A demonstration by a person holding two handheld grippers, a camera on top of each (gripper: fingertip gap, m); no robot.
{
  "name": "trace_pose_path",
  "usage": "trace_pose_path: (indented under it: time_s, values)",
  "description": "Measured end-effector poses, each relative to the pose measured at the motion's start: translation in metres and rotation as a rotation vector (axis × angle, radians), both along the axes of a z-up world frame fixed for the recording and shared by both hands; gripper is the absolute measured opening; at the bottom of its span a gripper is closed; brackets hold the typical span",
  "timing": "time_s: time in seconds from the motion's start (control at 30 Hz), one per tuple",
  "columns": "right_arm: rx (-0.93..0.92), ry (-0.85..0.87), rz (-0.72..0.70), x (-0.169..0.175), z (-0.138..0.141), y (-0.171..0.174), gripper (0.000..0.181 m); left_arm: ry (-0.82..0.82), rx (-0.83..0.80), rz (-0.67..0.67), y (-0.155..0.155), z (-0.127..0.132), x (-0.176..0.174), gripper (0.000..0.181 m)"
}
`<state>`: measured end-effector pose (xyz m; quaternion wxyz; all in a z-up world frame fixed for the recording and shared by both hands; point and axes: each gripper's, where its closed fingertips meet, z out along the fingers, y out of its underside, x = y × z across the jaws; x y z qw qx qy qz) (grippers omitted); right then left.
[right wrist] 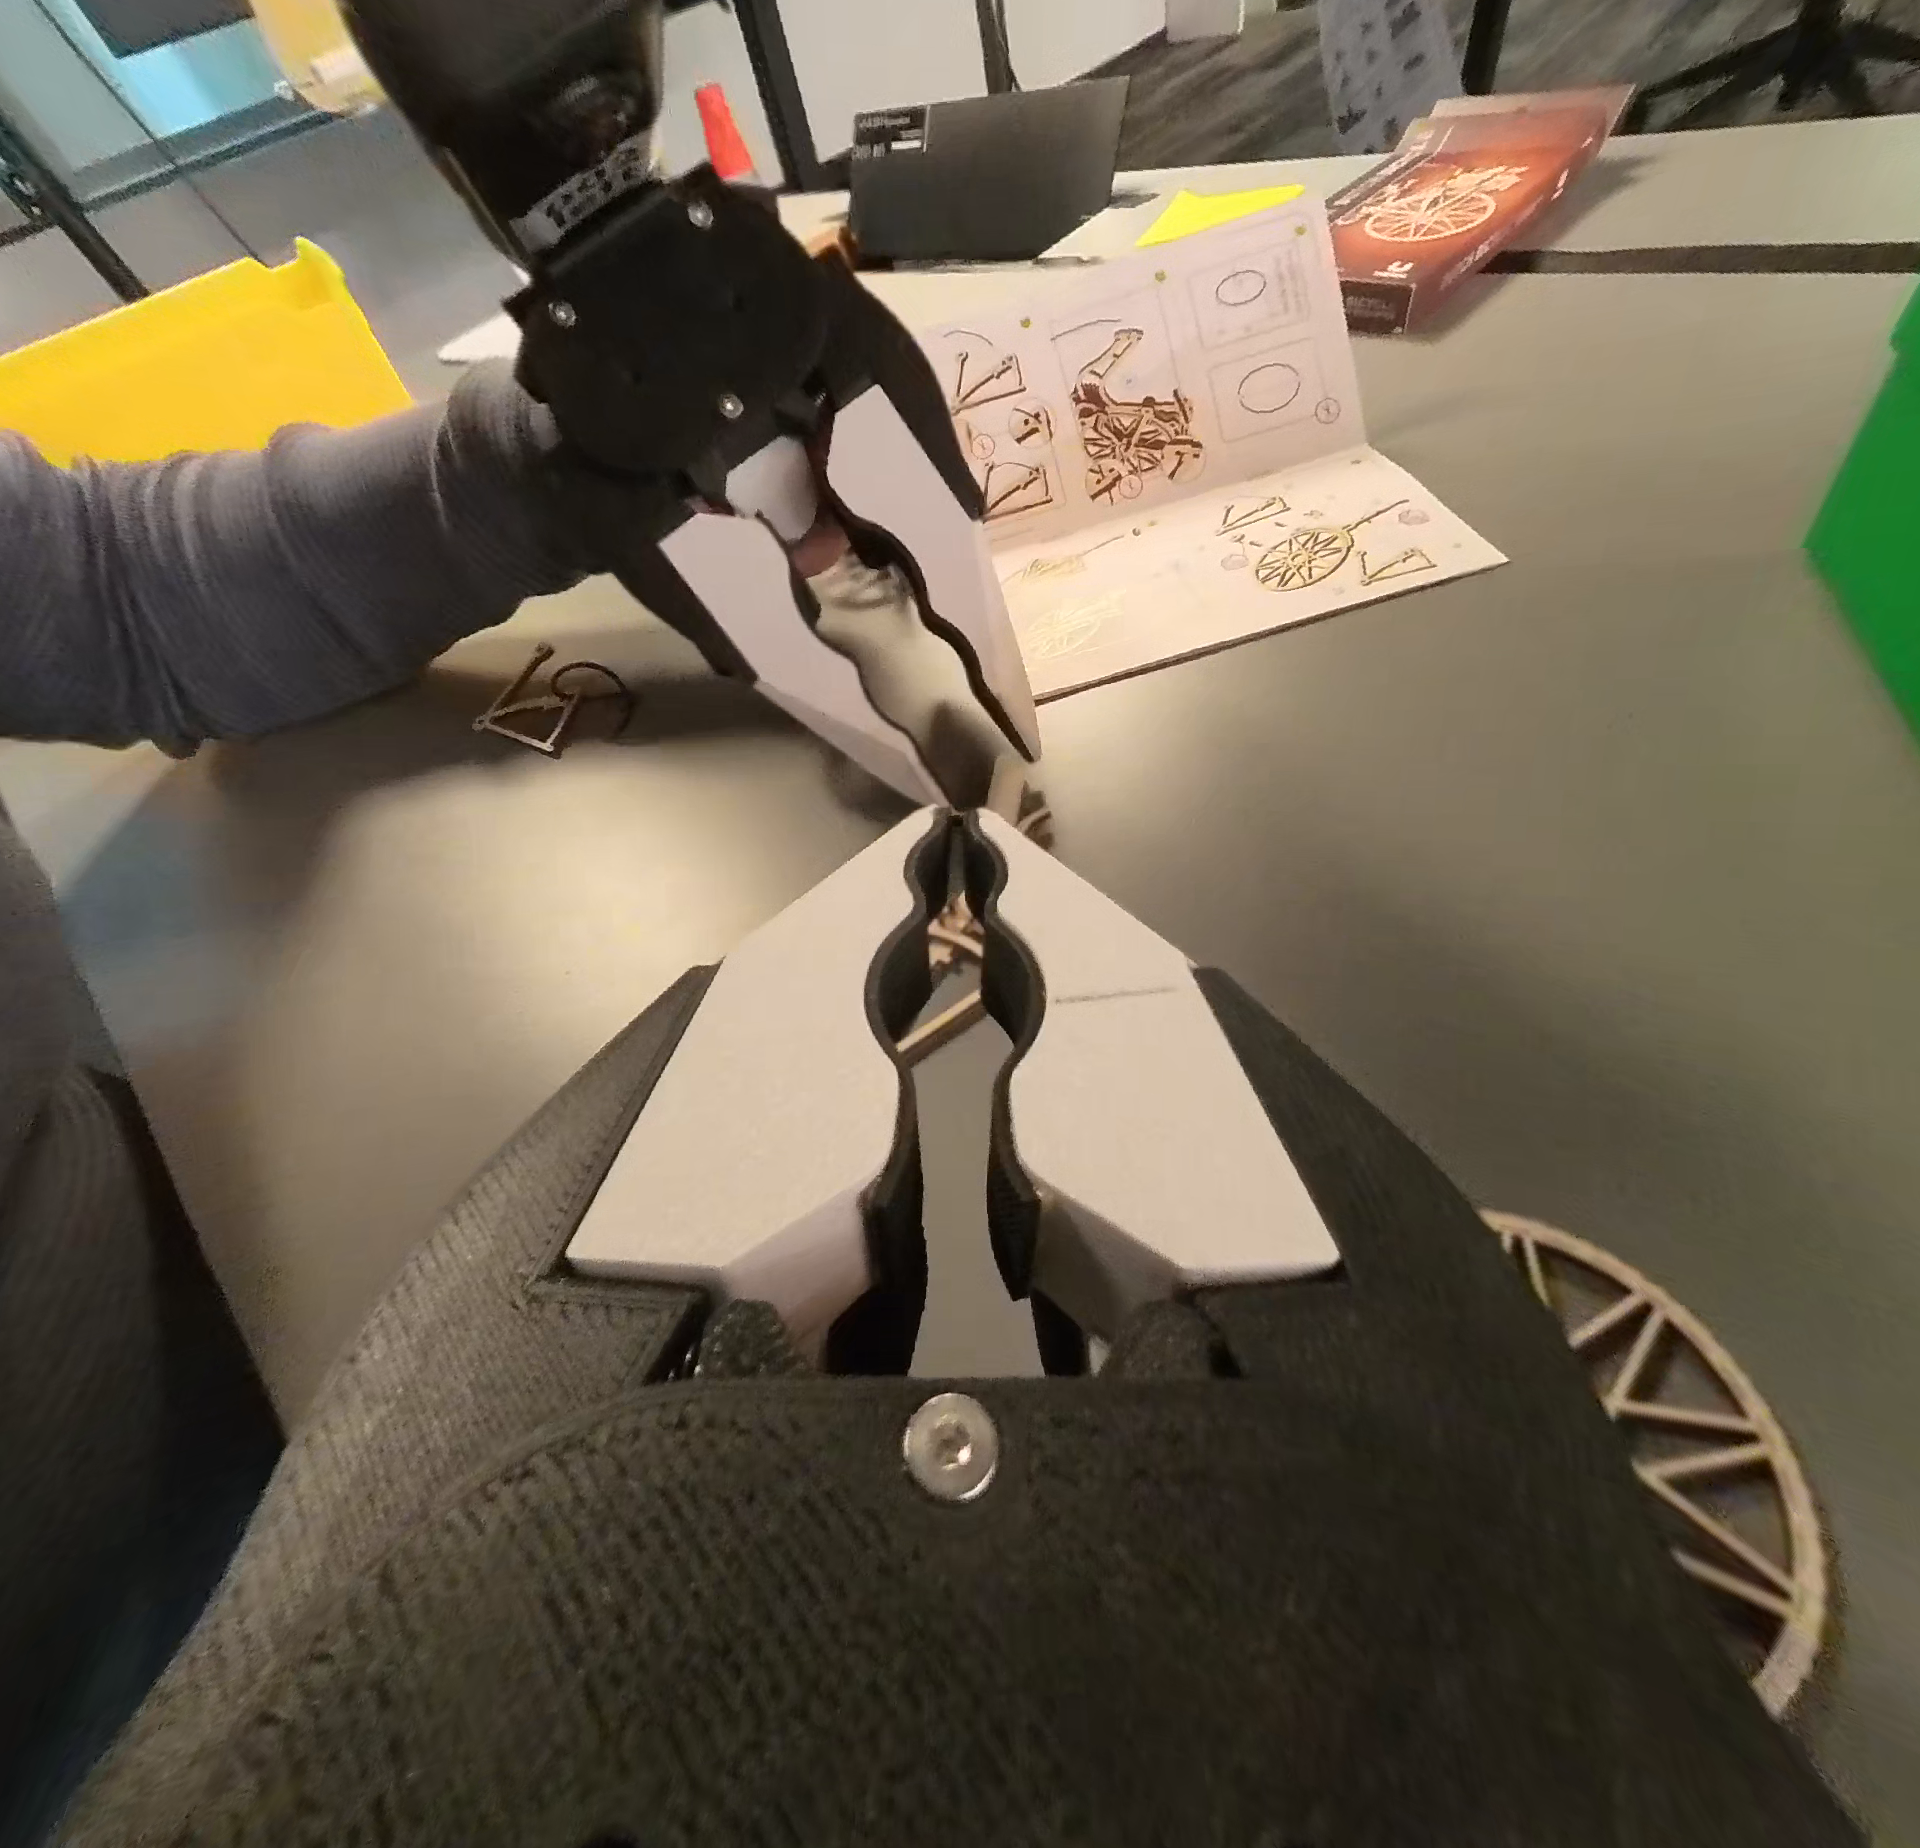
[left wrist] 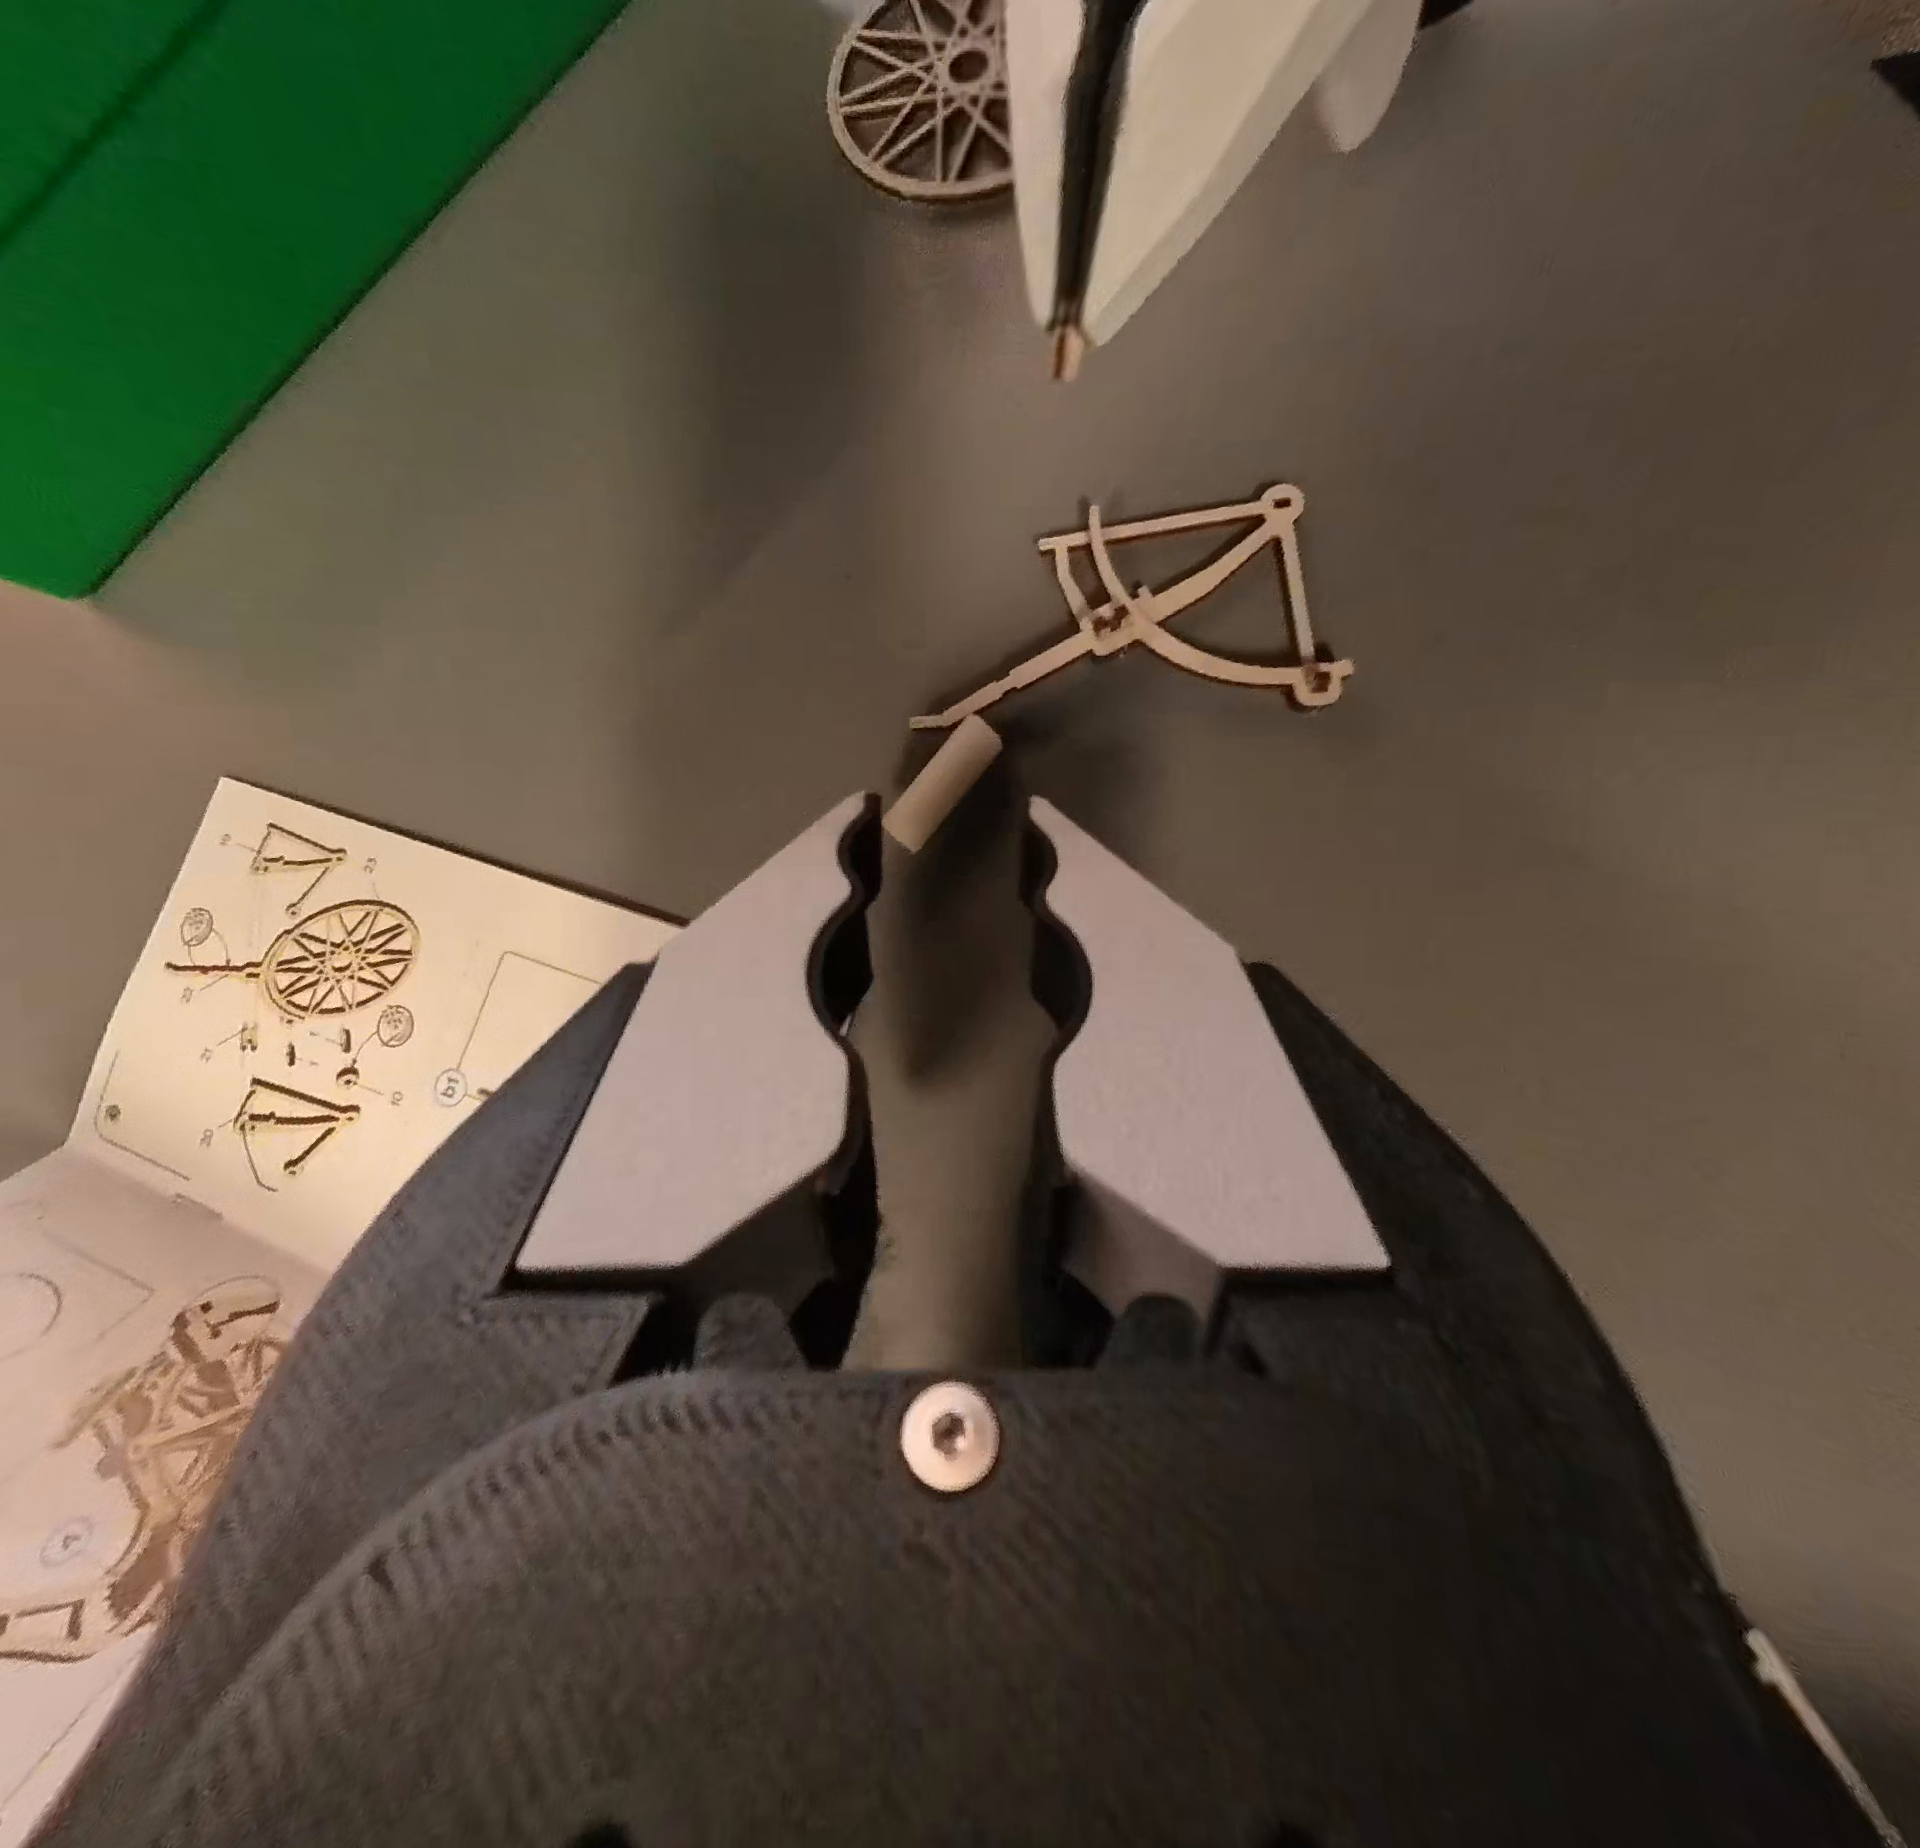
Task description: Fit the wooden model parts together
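Observation:
My left gripper (left wrist: 951, 822) is open and low over the grey table (left wrist: 1507, 967). A small cream cylinder (left wrist: 943, 782) lies just off its left fingertip, touching the long stem of a flat wooden frame part (left wrist: 1195, 603) with an arc and a triangle. My right gripper (right wrist: 951, 824) is shut on a thin wooden piece, whose tip (left wrist: 1062, 354) sticks out in the left wrist view. It hovers above the frame part, tip to tip with the left gripper (right wrist: 982, 770). A spoked wooden wheel (left wrist: 925, 84) lies flat beyond it and also shows in the right wrist view (right wrist: 1662, 1435).
A second wooden frame part (right wrist: 551, 697) lies under a person's grey sleeve (right wrist: 260, 572). A folded instruction sheet (right wrist: 1195, 468) stands behind the left gripper. A green box (left wrist: 156, 240), a yellow bin (right wrist: 208, 344) and a model box (right wrist: 1455, 209) sit around the edges.

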<state>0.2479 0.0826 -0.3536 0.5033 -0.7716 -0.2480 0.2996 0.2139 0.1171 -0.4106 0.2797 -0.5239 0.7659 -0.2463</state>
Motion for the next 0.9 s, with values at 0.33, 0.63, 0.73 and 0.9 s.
trace_pose_path:
  time_s: [0.33,0.63,0.73,0.9]
  values:
    - [0.025,-0.015,-0.039,0.002,0.0,-0.008,0.0,-0.01,0.041,0.029,0.002,-0.001,-0.003,0.008]
    - [0.299,-0.224,-0.18,-0.027,0.014,0.007,0.0,-0.174,0.055,0.25,-0.009,0.027,-0.006,0.008]
    - [0.405,-0.315,-0.278,-0.027,0.022,0.012,0.0,-0.277,0.076,0.306,-0.012,0.051,-0.001,0.008]
    - [0.572,-0.514,-0.386,-0.025,0.036,0.014,0.0,-0.351,0.077,0.351,-0.013,0.071,0.0,0.007]
